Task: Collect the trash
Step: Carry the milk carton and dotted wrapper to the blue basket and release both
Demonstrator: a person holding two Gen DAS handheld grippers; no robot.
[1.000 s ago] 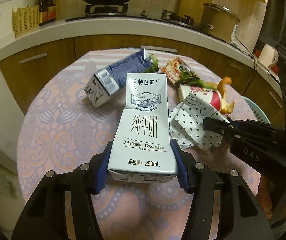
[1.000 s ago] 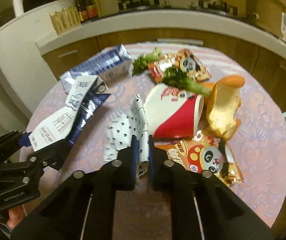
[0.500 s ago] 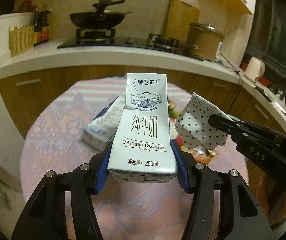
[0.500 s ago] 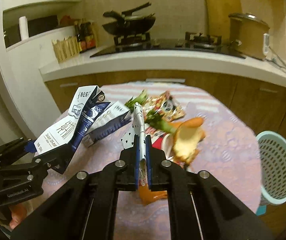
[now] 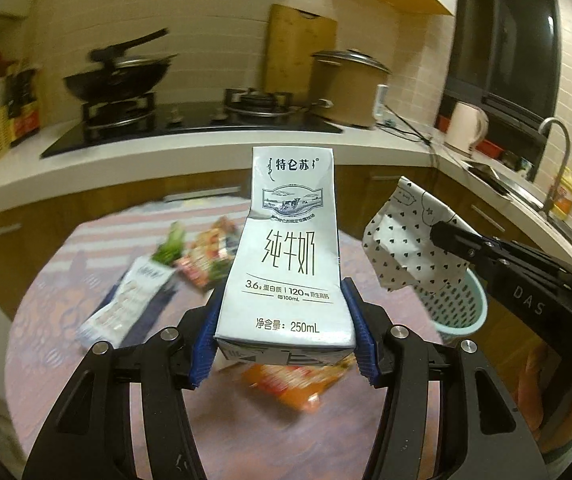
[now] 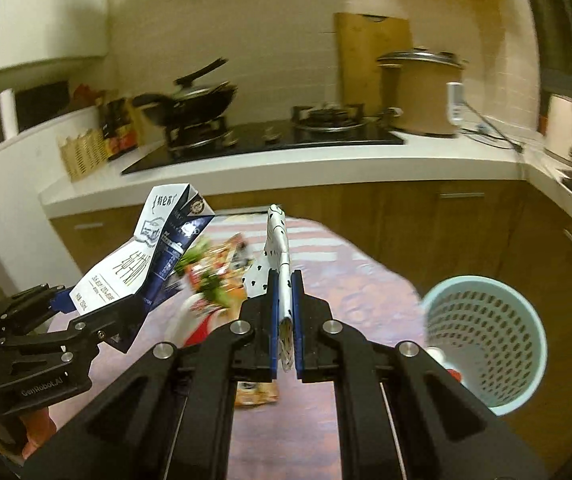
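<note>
My left gripper (image 5: pixel 284 344) is shut on a white milk carton (image 5: pixel 287 256) and holds it upright above the round table (image 5: pixel 66 300). My right gripper (image 6: pixel 284 328) is shut on a crumpled white wrapper with black hearts (image 6: pixel 278 248), also lifted; the wrapper shows in the left wrist view (image 5: pixel 409 248). A pale green perforated bin (image 6: pixel 485 344) stands on the floor right of the table. Left on the table are a second milk carton (image 5: pixel 130 300), snack packets (image 5: pixel 289 384), greens (image 6: pixel 206 276) and a red-and-white paper cup (image 6: pixel 194 324).
A kitchen counter (image 6: pixel 286 168) with a hob, wok (image 6: pixel 194 100) and rice cooker (image 6: pixel 417 92) runs behind the table. Wooden cabinets (image 6: pixel 445 224) stand below it. A kettle (image 5: pixel 465 128) and sink tap (image 5: pixel 557 136) are on the right.
Both grippers have risen off the table with their loads and tilted up. The view has swung right, so the bin now shows beside the held wrapper.
</note>
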